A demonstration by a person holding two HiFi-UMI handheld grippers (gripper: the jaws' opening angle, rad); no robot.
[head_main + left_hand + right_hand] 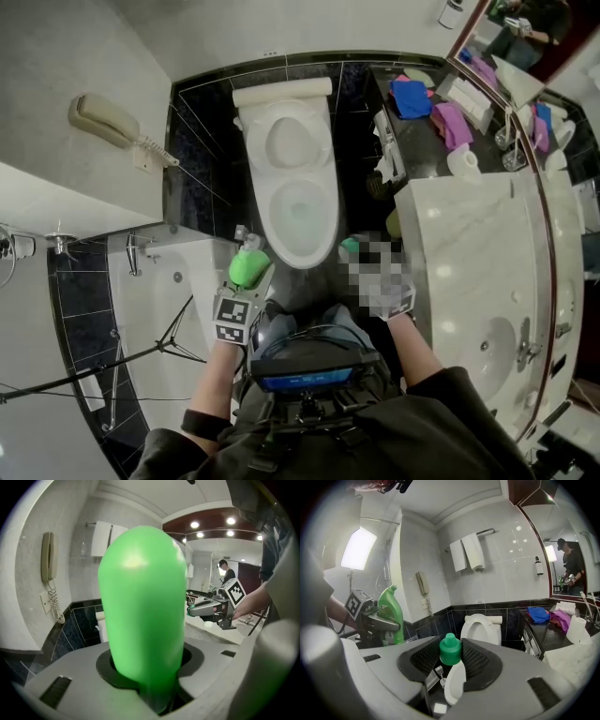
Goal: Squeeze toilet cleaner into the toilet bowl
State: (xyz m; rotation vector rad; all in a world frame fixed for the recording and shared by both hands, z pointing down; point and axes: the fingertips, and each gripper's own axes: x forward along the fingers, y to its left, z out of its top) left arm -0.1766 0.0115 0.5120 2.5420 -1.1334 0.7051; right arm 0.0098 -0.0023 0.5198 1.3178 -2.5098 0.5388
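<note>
Currently: left gripper (pixel 247 272) clamped on the upright green cleaner bottle (pixel 143 606), at 7 o'clock of the open toilet bowl (pixel 300 202). Right gripper (pixel 451 654) pinches a green cap (pixel 450 648). Advice: carry the bottle over the rim, tip its nozzle down, then squeeze steadily.

The green bottle (pixel 140 606) is smooth plastic with a soft shine, and the green cap (pixel 450 651) is plastic too, a little more matt. The toilet (pixel 295 187) is white glossy ceramic. The wall tiles (pixel 197 141) are black and polished. The counter (pixel 469 244) is pale shiny marble, and the towels (pixel 468 550) are soft white cloth.
</note>
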